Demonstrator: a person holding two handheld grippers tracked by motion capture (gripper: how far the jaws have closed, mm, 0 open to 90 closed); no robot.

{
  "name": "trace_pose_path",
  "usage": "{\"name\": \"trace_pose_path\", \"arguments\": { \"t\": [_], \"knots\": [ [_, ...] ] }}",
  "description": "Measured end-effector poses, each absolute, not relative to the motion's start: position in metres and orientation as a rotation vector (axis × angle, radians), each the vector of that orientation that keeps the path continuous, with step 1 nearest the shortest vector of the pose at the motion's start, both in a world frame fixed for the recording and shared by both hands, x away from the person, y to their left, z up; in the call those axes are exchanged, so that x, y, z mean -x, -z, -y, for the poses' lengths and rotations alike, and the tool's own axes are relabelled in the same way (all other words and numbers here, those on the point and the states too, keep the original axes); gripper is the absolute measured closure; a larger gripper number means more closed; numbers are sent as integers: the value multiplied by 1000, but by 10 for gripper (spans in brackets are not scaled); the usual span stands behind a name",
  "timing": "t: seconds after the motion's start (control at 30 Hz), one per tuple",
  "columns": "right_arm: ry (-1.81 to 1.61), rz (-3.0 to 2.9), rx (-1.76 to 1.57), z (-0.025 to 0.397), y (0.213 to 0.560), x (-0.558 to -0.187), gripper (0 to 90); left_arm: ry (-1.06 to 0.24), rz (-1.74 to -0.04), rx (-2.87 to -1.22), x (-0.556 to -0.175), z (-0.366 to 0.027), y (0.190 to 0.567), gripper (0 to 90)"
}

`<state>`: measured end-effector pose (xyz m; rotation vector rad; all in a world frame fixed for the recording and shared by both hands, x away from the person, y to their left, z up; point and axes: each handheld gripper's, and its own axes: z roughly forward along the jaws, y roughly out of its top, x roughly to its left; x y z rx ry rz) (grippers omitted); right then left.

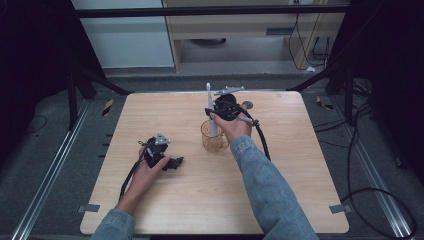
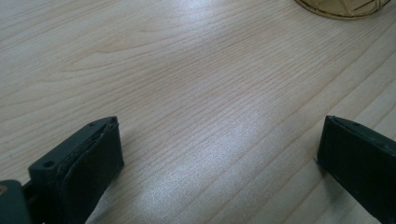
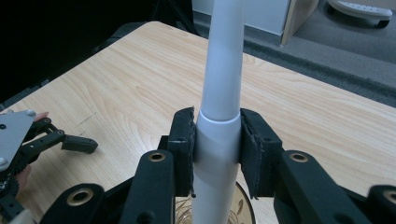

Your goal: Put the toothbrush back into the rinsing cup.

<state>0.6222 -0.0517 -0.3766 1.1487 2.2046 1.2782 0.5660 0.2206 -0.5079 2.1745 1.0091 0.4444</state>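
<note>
Clearly the right hand-held gripper (image 3: pixel 217 154) is clamped on a white electric toothbrush (image 3: pixel 222 84), its two black jaws pressed against the handle just below the seam where the narrower neck begins. It holds the toothbrush upright with the lower end inside an amber glass cup (image 1: pixel 214 136) that stands near the middle of the wooden surface (image 1: pixel 280 200). I judge the step in hand to be the standing of the toothbrush in the cup, or its lifting out; the pictures alone do not settle which. If it is being placed, the next move calls for lowering until the base meets the cup bottom, then parting the jaws slowly so the tall, top-heavy handle leans gently on the rim rather than tipping the cup.

Farther left and nearer the person, the left hand-held gripper (image 1: pixel 167 161) rests low over the surface with its jaws wide apart and nothing between them; in its own view the cup's rim (image 2: pixel 343 7) lies at the far right, well apart.

Whether the toothbrush base touches the cup bottom is hidden by the right jaws and hand. The brush head is cut off at the top of the right gripper view, and in the high view it is too small to make out bristles. A small dark round thing (image 1: pixel 247 105) beyond the right hand stays unclear.
</note>
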Motion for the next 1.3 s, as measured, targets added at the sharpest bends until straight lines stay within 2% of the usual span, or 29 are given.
{"name": "trace_pose_path", "arguments": {
  "t": [1.3],
  "knots": [
    [-1233,-2330,-1195,45,396,-620,676,-444,-1008,-2174,-566,-221,508,0]
  ]
}}
